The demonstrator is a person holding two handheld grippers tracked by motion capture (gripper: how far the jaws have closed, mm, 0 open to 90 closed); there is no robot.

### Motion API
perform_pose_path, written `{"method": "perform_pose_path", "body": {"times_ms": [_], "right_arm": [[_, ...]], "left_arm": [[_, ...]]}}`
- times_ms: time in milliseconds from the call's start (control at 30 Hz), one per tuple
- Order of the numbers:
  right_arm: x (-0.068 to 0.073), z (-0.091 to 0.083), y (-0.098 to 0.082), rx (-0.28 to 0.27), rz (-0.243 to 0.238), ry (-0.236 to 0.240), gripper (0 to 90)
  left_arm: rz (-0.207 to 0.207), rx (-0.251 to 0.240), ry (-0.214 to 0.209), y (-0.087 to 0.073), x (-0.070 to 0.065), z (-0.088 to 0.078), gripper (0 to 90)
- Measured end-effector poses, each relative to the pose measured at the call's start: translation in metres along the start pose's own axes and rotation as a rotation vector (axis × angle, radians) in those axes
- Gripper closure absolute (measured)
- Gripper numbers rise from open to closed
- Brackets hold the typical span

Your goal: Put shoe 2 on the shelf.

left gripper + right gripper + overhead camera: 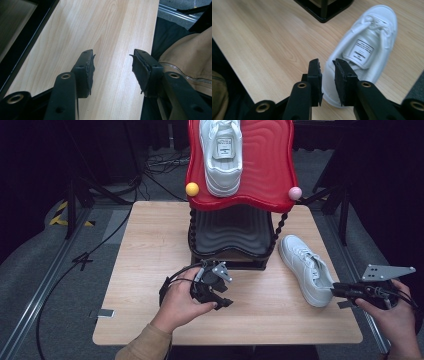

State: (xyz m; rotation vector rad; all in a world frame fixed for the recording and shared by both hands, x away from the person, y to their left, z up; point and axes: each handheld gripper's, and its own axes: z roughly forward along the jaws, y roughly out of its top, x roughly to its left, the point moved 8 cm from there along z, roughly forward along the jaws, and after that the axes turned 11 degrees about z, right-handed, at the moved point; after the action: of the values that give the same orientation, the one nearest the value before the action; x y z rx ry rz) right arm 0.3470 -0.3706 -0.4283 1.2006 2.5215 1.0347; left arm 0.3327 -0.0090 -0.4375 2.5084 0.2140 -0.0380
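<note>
Right gripper (327,82): you are holding it at the near right edge of the table, jaws narrowed to a slim gap and lined up on the heel of the white lace-up sneaker (362,50). Whether the pads are touching the heel collar cannot be told; nothing looks clamped yet.

Left gripper (112,72): you are resting it low over bare wood near the front middle of the table, jaws spread wide and holding nothing.

Light wooden table (150,270): it is carrying the rack at its far middle and the loose sneaker on its right side.

White lace-up sneaker on the table: it is lying upright on its sole just right of the rack's base, heel toward you, toe pointing away, apart from the rack.

Two-tier shoe rack with black lower tray and glossy red wavy top tray (265,170): it is standing at the far middle of the table; the black lower tray looks bare.

Second white sneaker (222,155): it is sitting on the red top tray, left of centre, leaving room beside it.

Progress: by my reading you are about halfway: one shoe is racked, the other is waiting on the table. Left to do: gripping the heel, lifting, and setting it on the rack.
</note>
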Motion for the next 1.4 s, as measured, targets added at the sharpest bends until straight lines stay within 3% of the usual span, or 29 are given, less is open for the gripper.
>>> {"method": "perform_pose_path", "body": {"times_ms": [100, 333, 600, 733, 800, 1233, 1400], "right_arm": [[0.002, 0.005, 0.002, 0.019, -0.018, 0.008, 69.8], [-0.003, 0.016, 0.015, 0.135, -0.077, -0.011, 65.9], [-0.013, 0.022, 0.021, 0.232, -0.105, -0.029, 63.4], [-0.018, 0.03, 0.017, 0.319, -0.112, -0.03, 61.6], [-0.018, 0.032, 0.017, 0.328, -0.111, -0.031, 61.3], [-0.02, 0.071, -0.002, 0.511, -0.136, 0.036, 61.1], [-0.023, 0.077, -0.01, 0.55, -0.133, 0.045, 61.0]], "left_arm": [[-0.006, 0.006, 0.0, -0.002, 0.0, 0.0, 52.3], [-0.015, -0.012, 0.003, -0.005, 0.002, -0.006, 52.3], [-0.028, -0.009, 0.003, -0.009, 0.003, -0.007, 52.2], [-0.028, -0.012, 0.003, -0.01, 0.003, -0.008, 52.2], [-0.029, -0.013, 0.003, -0.01, 0.003, -0.009, 52.2], [-0.064, -0.018, 0.015, -0.017, 0.006, -0.012, 52.0], [-0.079, -0.018, 0.023, -0.019, 0.007, -0.012, 52.1]]}}
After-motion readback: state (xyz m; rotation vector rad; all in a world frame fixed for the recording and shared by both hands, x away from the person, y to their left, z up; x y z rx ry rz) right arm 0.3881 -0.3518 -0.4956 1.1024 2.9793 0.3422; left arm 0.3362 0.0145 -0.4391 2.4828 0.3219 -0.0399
